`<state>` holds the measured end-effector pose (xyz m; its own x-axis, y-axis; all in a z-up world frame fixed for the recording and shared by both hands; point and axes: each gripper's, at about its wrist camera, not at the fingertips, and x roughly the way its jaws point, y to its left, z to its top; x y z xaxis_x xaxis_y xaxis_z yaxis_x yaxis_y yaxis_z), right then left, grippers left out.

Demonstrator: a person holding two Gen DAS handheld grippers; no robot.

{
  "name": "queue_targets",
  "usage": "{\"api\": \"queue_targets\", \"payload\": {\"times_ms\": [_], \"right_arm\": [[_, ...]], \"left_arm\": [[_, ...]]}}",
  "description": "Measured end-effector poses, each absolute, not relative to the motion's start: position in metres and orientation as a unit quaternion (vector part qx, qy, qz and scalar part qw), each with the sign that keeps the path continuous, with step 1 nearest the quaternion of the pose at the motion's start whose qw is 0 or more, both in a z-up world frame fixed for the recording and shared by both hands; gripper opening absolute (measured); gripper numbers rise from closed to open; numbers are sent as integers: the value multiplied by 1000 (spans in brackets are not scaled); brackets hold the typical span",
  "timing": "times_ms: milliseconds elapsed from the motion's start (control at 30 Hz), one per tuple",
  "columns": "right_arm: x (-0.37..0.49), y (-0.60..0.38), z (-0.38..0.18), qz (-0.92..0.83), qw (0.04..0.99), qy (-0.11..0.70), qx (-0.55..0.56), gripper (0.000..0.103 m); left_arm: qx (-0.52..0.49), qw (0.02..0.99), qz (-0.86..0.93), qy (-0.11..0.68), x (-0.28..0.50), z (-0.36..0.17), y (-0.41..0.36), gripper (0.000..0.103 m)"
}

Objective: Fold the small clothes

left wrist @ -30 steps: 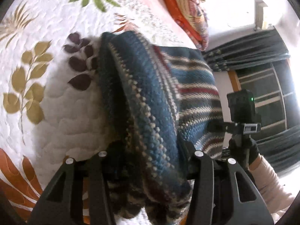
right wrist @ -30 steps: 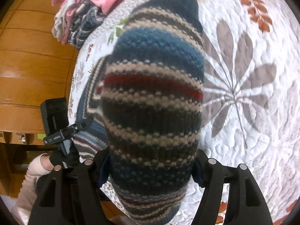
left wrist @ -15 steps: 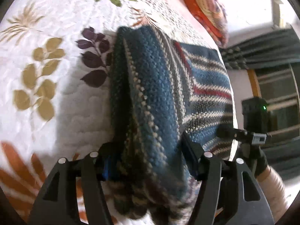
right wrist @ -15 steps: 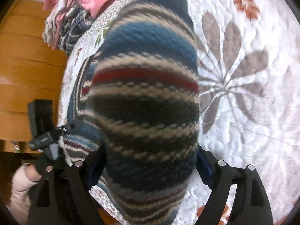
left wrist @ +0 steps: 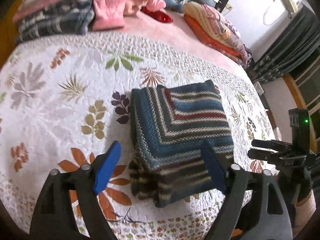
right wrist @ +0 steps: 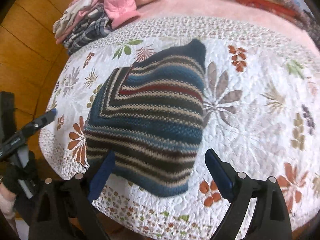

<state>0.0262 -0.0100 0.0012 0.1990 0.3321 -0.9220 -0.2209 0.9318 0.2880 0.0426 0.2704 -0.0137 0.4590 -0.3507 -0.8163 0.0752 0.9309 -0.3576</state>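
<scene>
A striped knit garment (left wrist: 180,132) in blue, cream, dark red and brown lies folded into a thick square on the leaf-patterned quilt (left wrist: 60,104). My left gripper (left wrist: 160,166) stands open just above its near edge, blue pads apart, holding nothing. In the right wrist view the same garment (right wrist: 152,112) lies flat ahead, and my right gripper (right wrist: 160,172) is open over its near edge, empty. The left gripper (right wrist: 43,118) shows at the left side of that view. The right gripper (left wrist: 266,150) appears at the right of the left wrist view.
A pile of folded clothes (left wrist: 56,20) with a pink garment (left wrist: 120,6) sits at the far left of the bed. Stacked bedding (left wrist: 216,34) lies at the back right. The quilt's near edge (right wrist: 140,210) drops to a wooden floor (right wrist: 26,46). Dark curtains (left wrist: 288,46) hang at right.
Both grippers were shut on the striped garment; now both have opened and pulled back, leaving it folded on the quilt.
</scene>
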Motion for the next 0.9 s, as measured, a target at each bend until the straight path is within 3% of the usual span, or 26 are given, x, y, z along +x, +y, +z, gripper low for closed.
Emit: {"api": "queue_targets", "payload": {"times_ms": [400, 900], "right_arm": [[-41, 7, 50, 133, 824, 550, 1, 99], [-75, 9, 44, 108, 824, 557, 5, 99]], "left_arm": [[-153, 845, -81, 505, -25, 1, 257, 89], [-82, 847, -27, 524, -67, -4, 237, 89]]}}
